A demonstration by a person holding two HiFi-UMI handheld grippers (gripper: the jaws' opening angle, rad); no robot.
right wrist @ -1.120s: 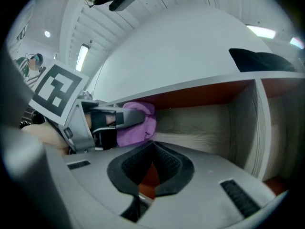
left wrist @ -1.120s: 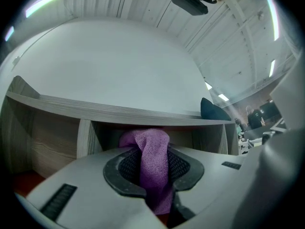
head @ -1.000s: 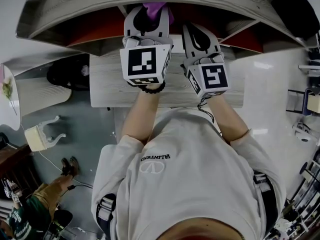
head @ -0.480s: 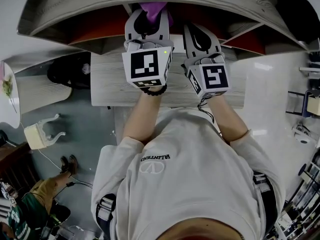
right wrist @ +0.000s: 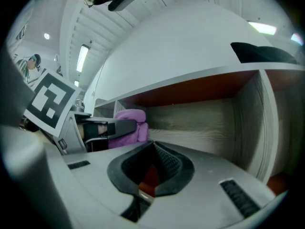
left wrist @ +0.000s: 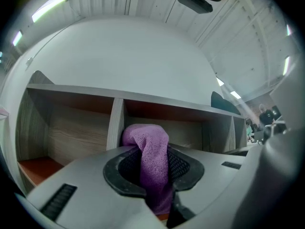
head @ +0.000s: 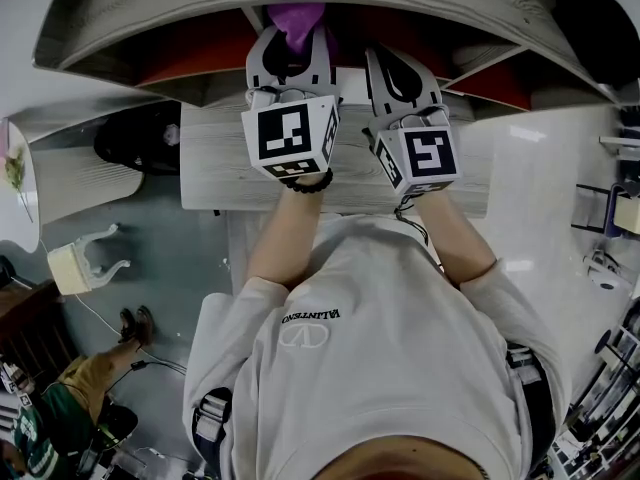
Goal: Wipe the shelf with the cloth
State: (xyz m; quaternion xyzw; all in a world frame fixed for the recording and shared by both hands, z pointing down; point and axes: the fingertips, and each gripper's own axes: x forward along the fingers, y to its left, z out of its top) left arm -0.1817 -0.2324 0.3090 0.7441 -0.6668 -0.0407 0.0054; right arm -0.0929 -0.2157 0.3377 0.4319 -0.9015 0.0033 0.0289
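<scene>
Pale wood-grain shelf (left wrist: 71, 137) straight ahead of the left claw (left wrist: 155, 173), split into open boxes by an upright divider (left wrist: 116, 123), with orange-red floor panels and a smooth white curved top. Clamped between both pads of that left claw: the purple cloth (left wrist: 145, 137), with a rounded wad bulging out past the tips toward the divider and the rest running back between the pads.

Looks like looped microfibre: nubbly, matt, thick for its weight. Should handle as light, soft and limp, with nothing fragile about it and little slip against the ribbed black pads. Likely drags a bit on the wood grain and glides more easily on the smoother orange panels.

Best kept gripped at the bunched middle as now, with enough wad proud of the tips to meet the shelf before hard plastic does. Worth watching for folds creeping out of the grip under sideways strokes.

Just right of the left claw and level with it: right claw (right wrist: 150, 168), tips together on nothing, with only orange shelf floor visible through the oval gap between its curved pads. Below both claws, a pale grained desk (head: 220, 168), flat and matt.
</scene>
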